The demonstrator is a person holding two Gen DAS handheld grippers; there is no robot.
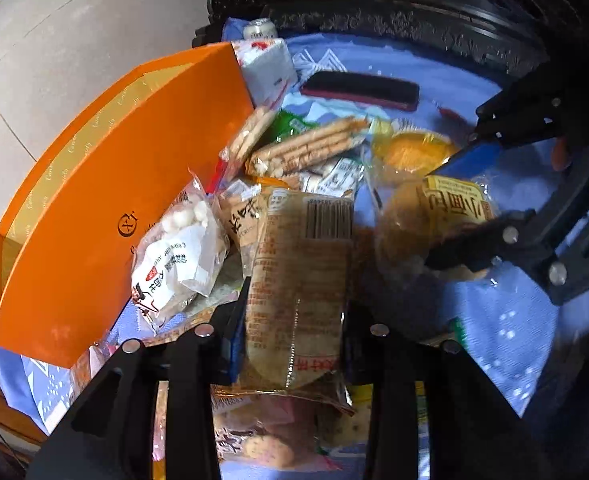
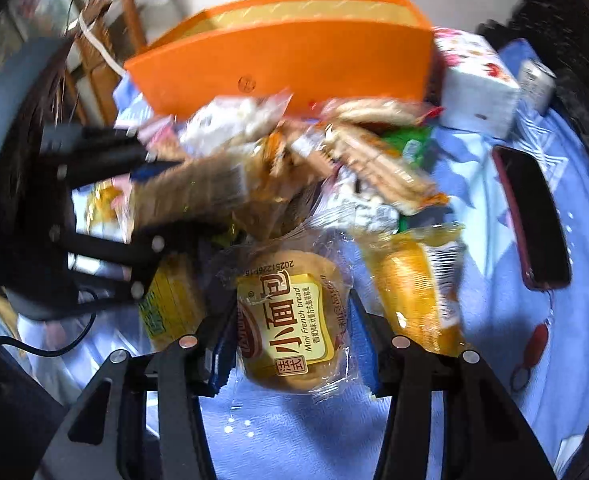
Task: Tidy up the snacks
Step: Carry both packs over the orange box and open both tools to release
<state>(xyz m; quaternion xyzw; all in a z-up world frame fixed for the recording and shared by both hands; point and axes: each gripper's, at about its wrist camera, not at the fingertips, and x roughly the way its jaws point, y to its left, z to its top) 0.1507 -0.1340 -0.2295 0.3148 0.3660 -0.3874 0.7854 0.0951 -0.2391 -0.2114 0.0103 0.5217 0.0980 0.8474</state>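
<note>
A heap of wrapped snacks lies on a blue cloth [image 1: 494, 320] beside a curved orange box [image 1: 94, 184] [image 2: 286, 64]. My left gripper [image 1: 296, 300] is shut on a tan cracker packet [image 1: 300, 248] with a barcode, its pads pressing both long edges. The right wrist view shows that gripper [image 2: 190, 200] at the left with the same packet [image 2: 206, 184], blurred. My right gripper [image 2: 292, 308] is shut on a round mini French bread packet [image 2: 290, 332] with a yellow label. In the left wrist view it [image 1: 434, 216] reaches in from the right around the bread [image 1: 406, 220].
An orange cake packet [image 2: 414, 288], stick biscuits [image 1: 310, 144] and a bag of white balls [image 1: 182, 248] lie in the heap. A dark phone in a red case [image 2: 534, 216], a white tissue pack [image 2: 474, 84] and a can [image 1: 259, 28] sit behind. Dark carved wood rims the back.
</note>
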